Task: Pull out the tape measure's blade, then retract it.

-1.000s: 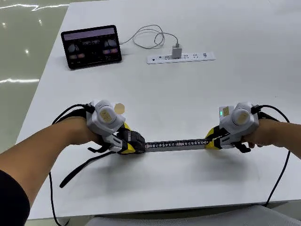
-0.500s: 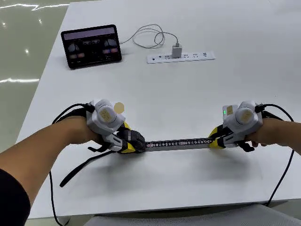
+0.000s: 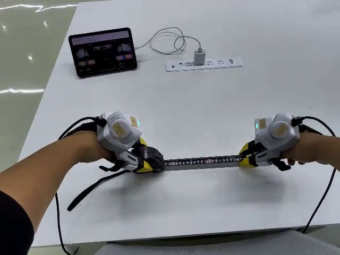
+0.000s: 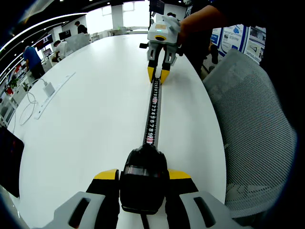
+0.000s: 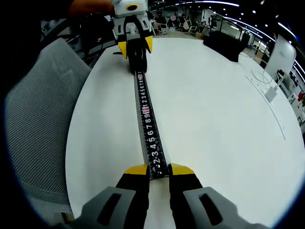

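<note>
Head view: our left gripper point(image 3: 142, 162) holds the tape measure case point(image 3: 151, 159) on the table point(image 3: 212, 106), blade point(image 3: 202, 162) stretched to our right gripper point(image 3: 245, 161). Left gripper view: jaws clamped on the case. Right gripper view: jaws pinching the blade tip. We judge pull-out nearly done; retraction remains.

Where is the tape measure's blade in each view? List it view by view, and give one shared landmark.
Head view: the blade lies across the lower middle, between the left gripper and the right gripper.
Left gripper view: the blade runs up the centre from the case.
Right gripper view: the blade runs from bottom centre upward.
Shared landmark: the white power strip.
</note>
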Available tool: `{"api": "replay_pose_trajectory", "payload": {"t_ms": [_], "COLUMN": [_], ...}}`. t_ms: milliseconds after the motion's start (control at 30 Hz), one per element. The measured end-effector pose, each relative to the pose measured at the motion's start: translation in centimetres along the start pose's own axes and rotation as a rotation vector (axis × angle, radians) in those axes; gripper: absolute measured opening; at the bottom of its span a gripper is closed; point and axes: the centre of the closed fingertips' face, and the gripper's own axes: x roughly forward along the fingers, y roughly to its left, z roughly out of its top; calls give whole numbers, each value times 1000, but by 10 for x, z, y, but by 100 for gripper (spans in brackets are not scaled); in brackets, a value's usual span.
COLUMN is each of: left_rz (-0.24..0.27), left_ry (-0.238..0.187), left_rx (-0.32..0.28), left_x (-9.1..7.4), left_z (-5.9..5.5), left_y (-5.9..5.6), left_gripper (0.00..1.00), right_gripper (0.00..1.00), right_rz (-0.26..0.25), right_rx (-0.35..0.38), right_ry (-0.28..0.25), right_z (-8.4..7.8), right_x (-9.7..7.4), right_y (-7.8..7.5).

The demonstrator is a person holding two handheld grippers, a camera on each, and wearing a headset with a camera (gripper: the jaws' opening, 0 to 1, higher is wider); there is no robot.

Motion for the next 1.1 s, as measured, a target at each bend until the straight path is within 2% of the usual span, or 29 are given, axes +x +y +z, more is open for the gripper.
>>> {"api": "replay_pose_trajectory", "payload": {"t_ms": [633, 1100], "left_rz": [0, 2], "left_ry": [-1, -3], "left_rx": [-1, -2], "left_x": [0, 1], "left_z": [0, 1], "left_y": [1, 1], "left_gripper": [33, 33], "right_gripper": [11, 11], "right_rz": [-6, -8], "right_rx": [13, 21], "right_ry": [6, 7], "right_z": [-11, -12], "right_x": [-7, -7], "right_y": [-3, -3]}}
